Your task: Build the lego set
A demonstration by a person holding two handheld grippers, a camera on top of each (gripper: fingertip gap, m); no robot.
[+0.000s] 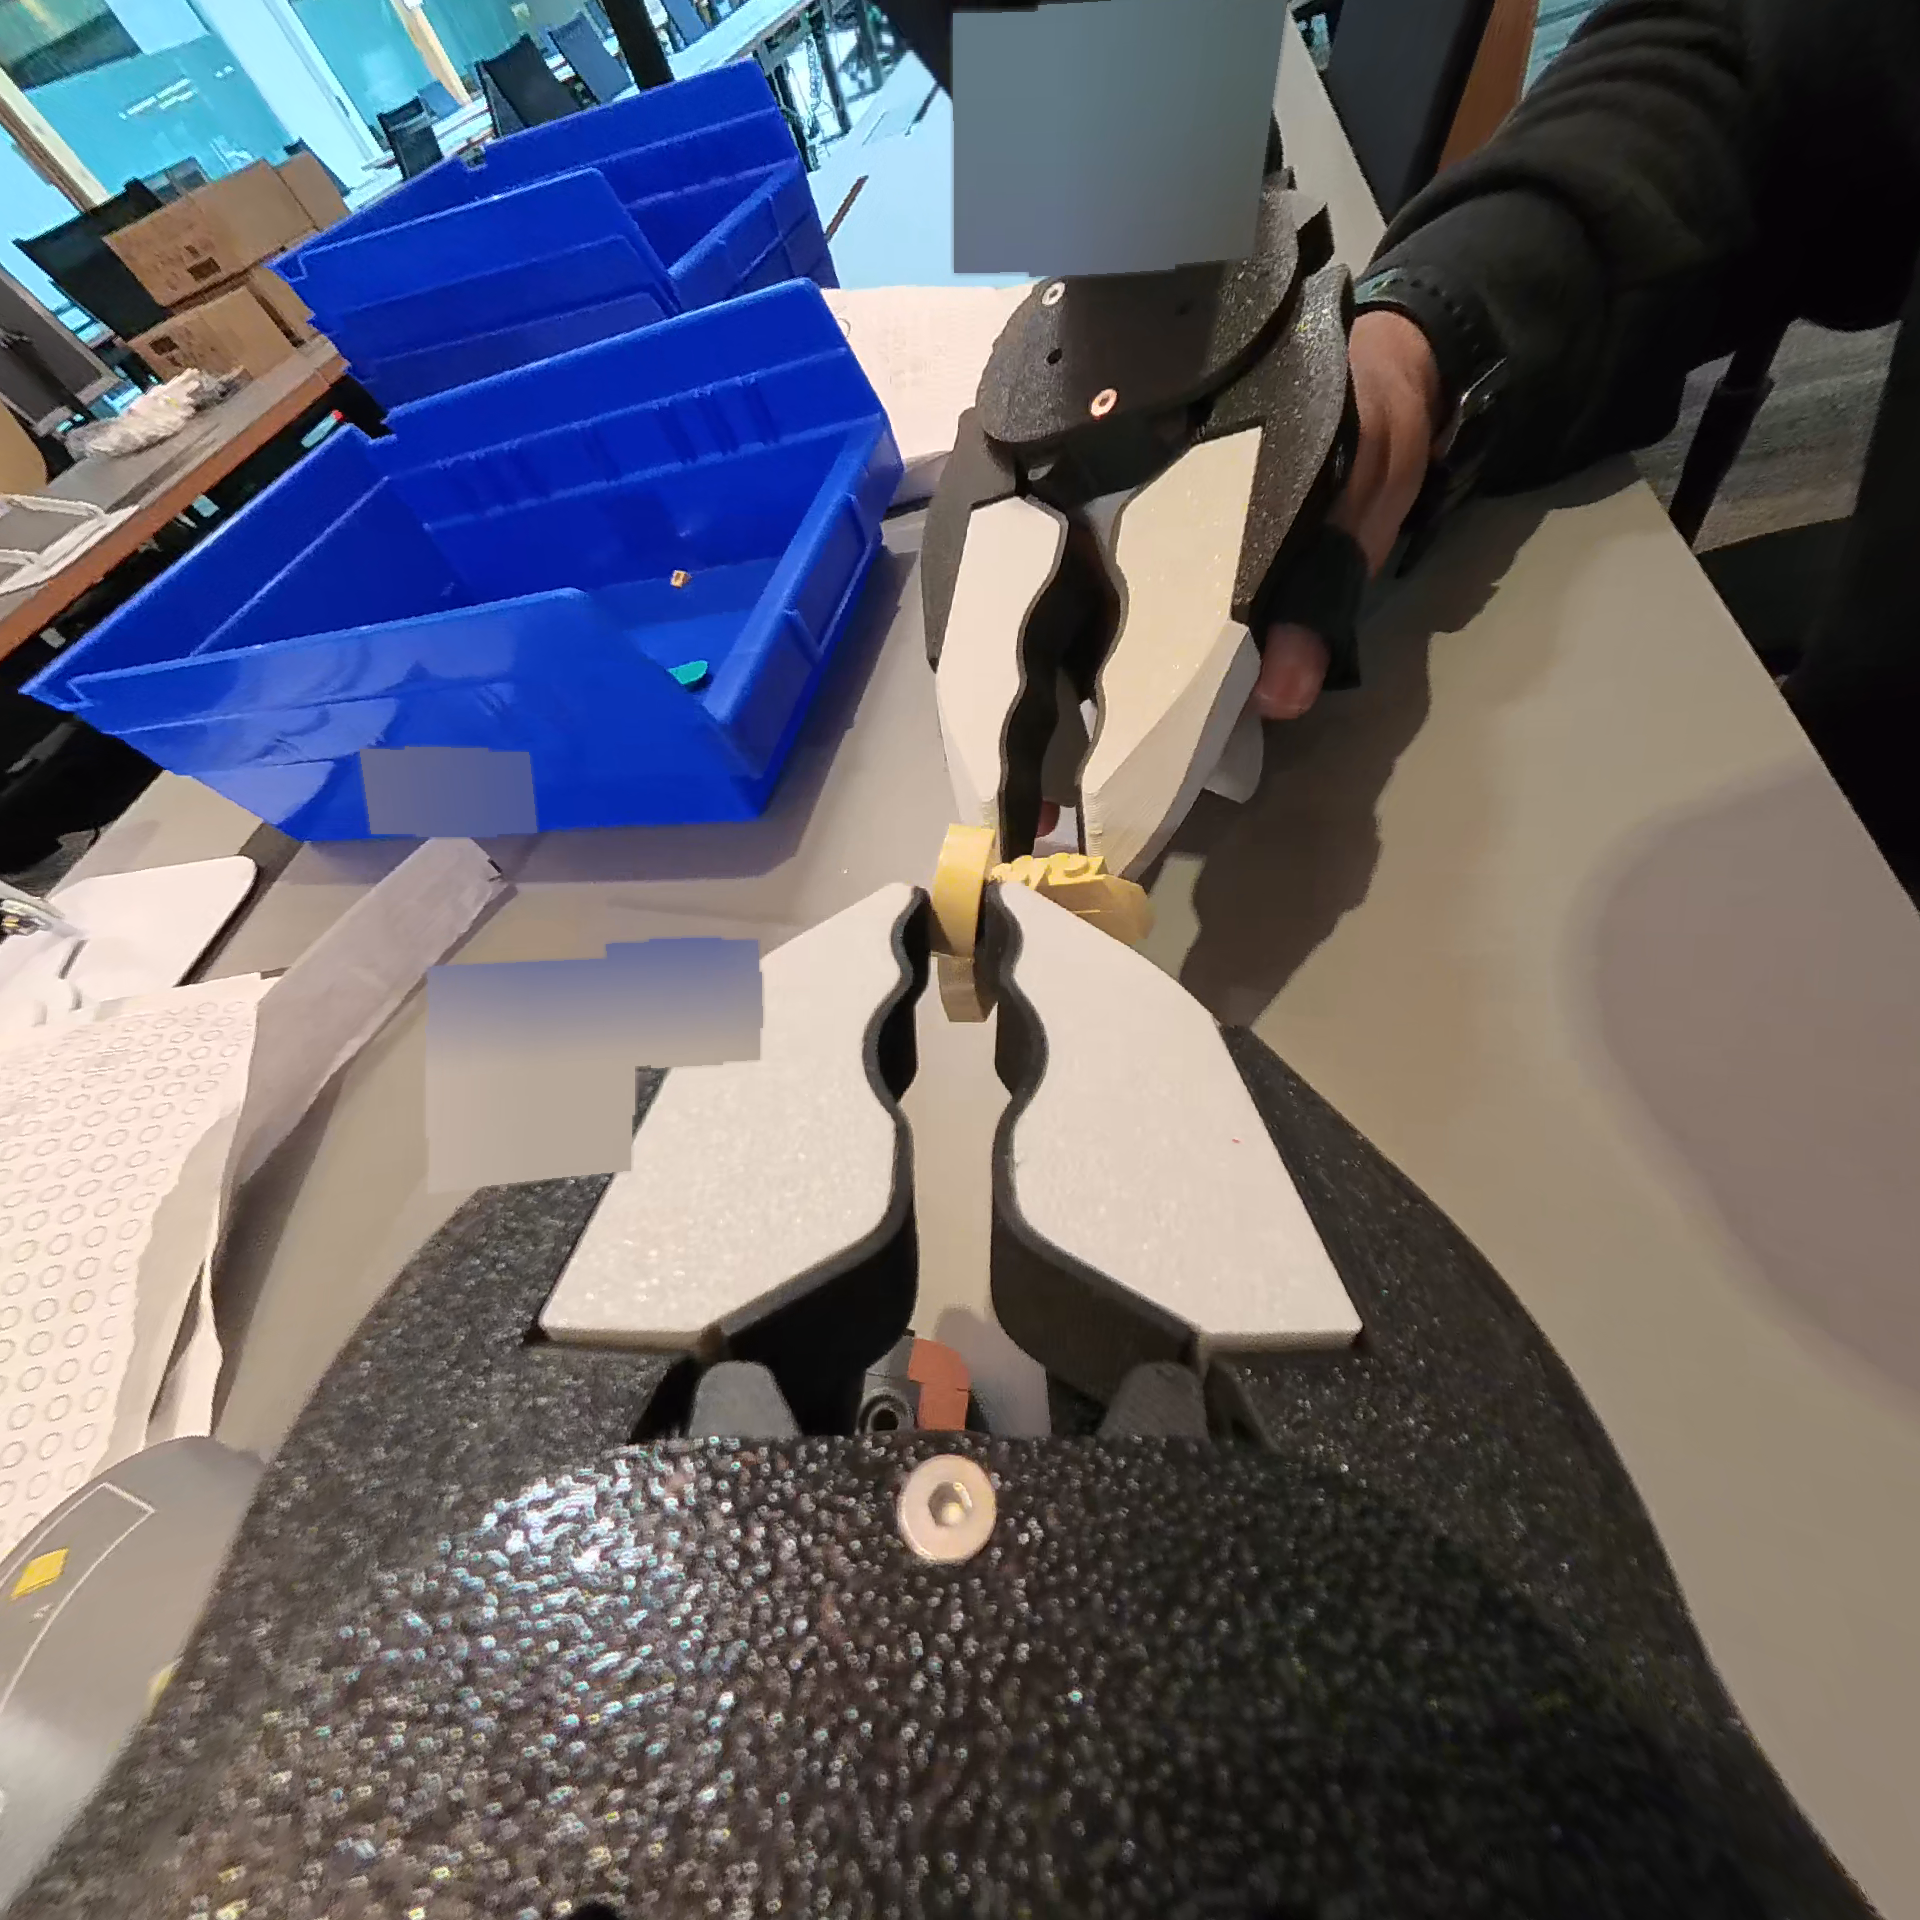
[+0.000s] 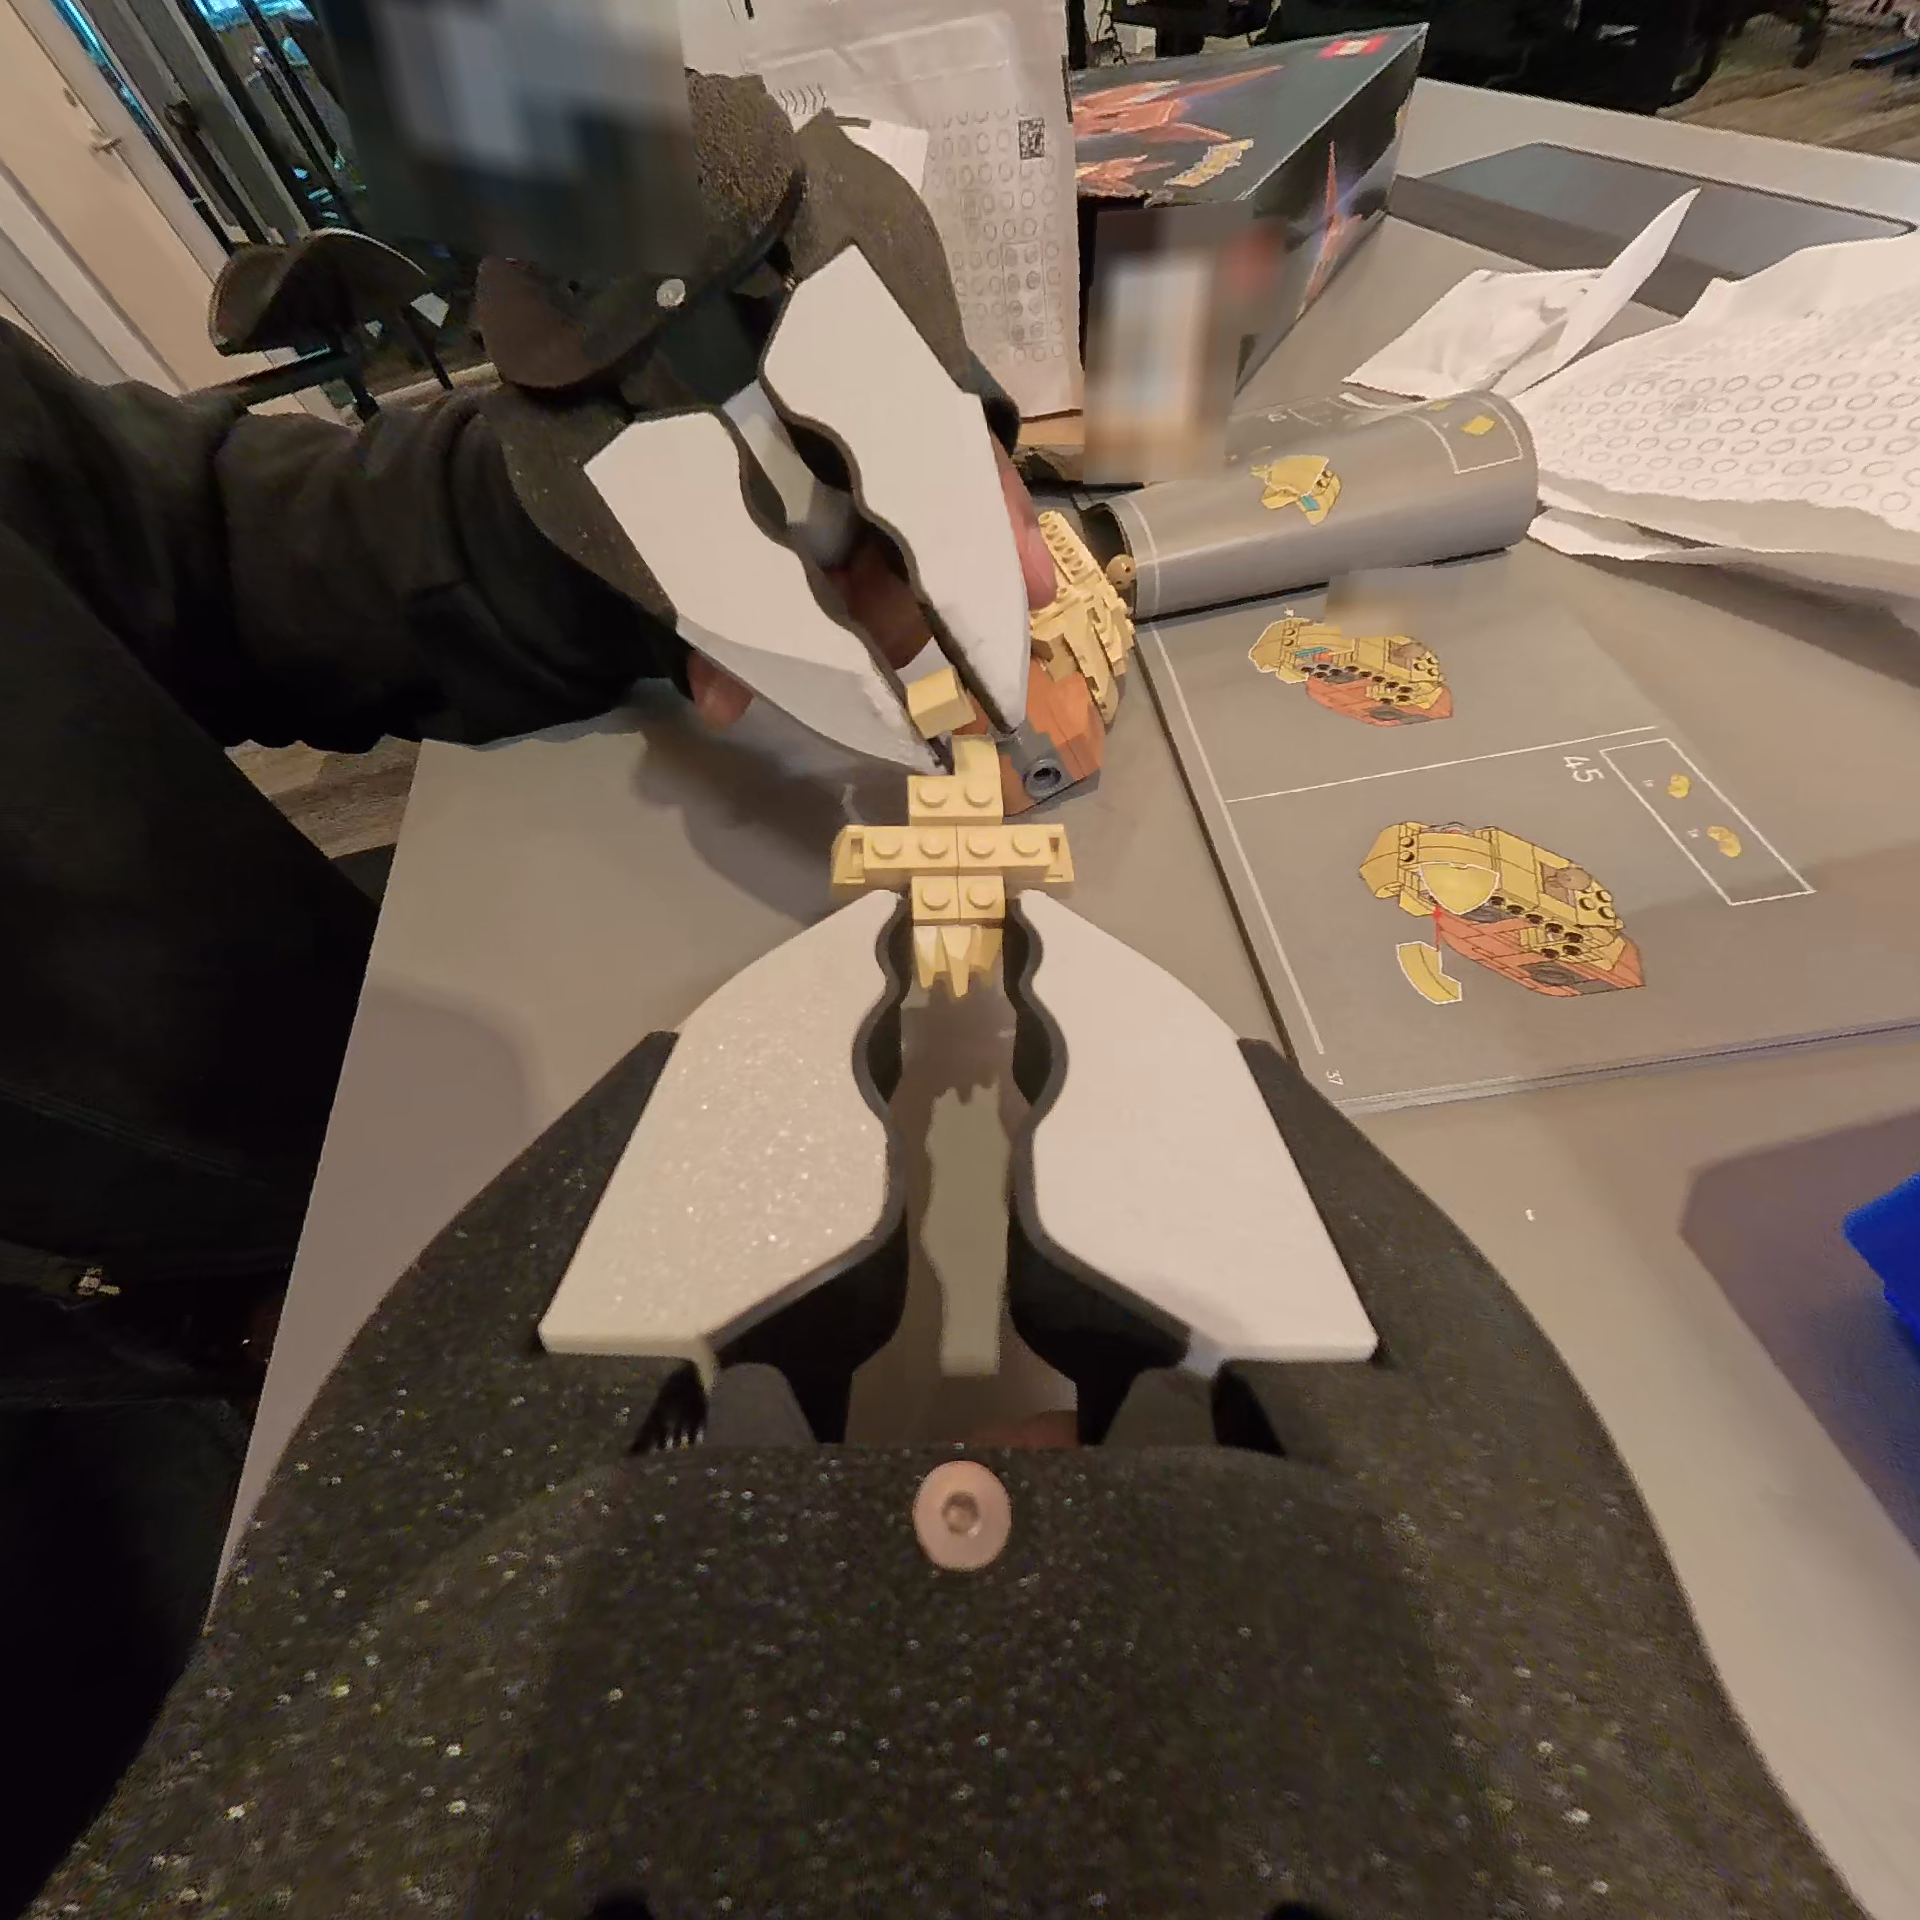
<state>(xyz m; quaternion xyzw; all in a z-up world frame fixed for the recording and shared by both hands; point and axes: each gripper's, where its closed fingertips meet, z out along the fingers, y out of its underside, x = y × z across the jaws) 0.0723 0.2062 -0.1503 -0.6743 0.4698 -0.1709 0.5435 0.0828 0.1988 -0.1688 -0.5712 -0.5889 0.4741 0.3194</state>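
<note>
Left gripper [image 1: 961, 914]: jaws nearly together, pinching a thin tan curved brick piece [image 1: 958, 904] edge-on between the fingertips; the piece stands upright, its lower end showing below the tips. Right gripper [image 2: 958, 920]: jaws narrowly apart, both fingertips pressed on the stem of a tan cross-shaped brick assembly [image 2: 956, 857], studs facing up, with pointed tooth-like parts at the end lying between the fingers. Position: both items are held above the grey table [image 1: 1558, 935], near its front edge; the curved piece meets the far end of the cross-shaped assembly, where the two grippers face each other tip to tip. Behind the left gripper in the right wrist view: a partly built tan and brown brick model [image 2: 1081, 665] resting on the table. Beside it: an open instruction booklet [image 2: 1455, 831] with pictures of the model, its far page curled into a roll. Further back: a dark product box [image 2: 1247, 125] and crumpled white paper bags [image 2: 1714, 447]. Left wrist view, left side: stacked blue plastic bins [image 1: 520, 582], the nearest holding a small teal piece [image 1: 688, 672] and a tiny tan piece [image 1: 680, 580].
</note>
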